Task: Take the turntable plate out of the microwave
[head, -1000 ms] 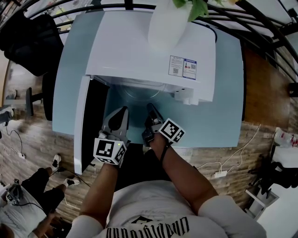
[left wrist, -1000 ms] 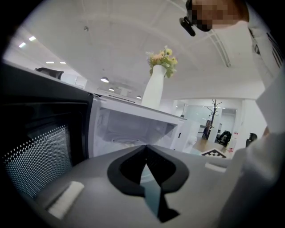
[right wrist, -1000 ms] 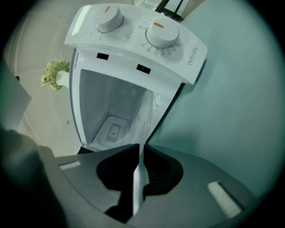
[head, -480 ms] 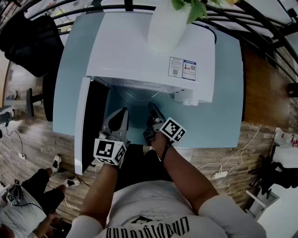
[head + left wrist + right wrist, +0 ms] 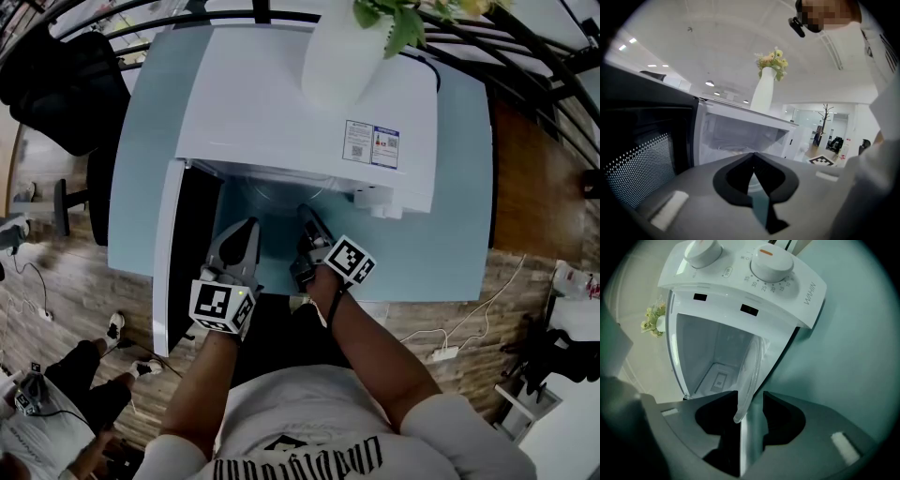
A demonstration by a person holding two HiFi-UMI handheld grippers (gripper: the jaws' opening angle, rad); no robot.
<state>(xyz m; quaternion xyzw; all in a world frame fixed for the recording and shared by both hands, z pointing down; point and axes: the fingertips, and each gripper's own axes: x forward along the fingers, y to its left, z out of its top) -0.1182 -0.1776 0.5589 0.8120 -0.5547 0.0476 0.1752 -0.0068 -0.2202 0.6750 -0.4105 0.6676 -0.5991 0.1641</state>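
The white microwave (image 5: 300, 103) stands on a light blue table (image 5: 450, 234) with its door (image 5: 167, 253) swung open to the left. The clear glass turntable plate (image 5: 277, 192) lies at the mouth of the cavity. In the right gripper view its rim (image 5: 751, 371) sticks out between the jaws of my right gripper (image 5: 750, 401). Those jaws are opening, and a gap shows beside the rim. In the head view my right gripper (image 5: 305, 217) sits at the cavity's front. My left gripper (image 5: 246, 230) is just left of it, shut and empty, its tips (image 5: 753, 157) meeting before the cavity.
A white vase (image 5: 342, 47) with flowers stands on top of the microwave. Two control knobs (image 5: 773, 261) sit on its right panel. The dark door (image 5: 642, 154) bounds the left side. A black chair (image 5: 66, 84) stands left of the table, and cables lie on the wooden floor.
The head view has shifted slightly downward. Both grippers stay where they were at the microwave's mouth.
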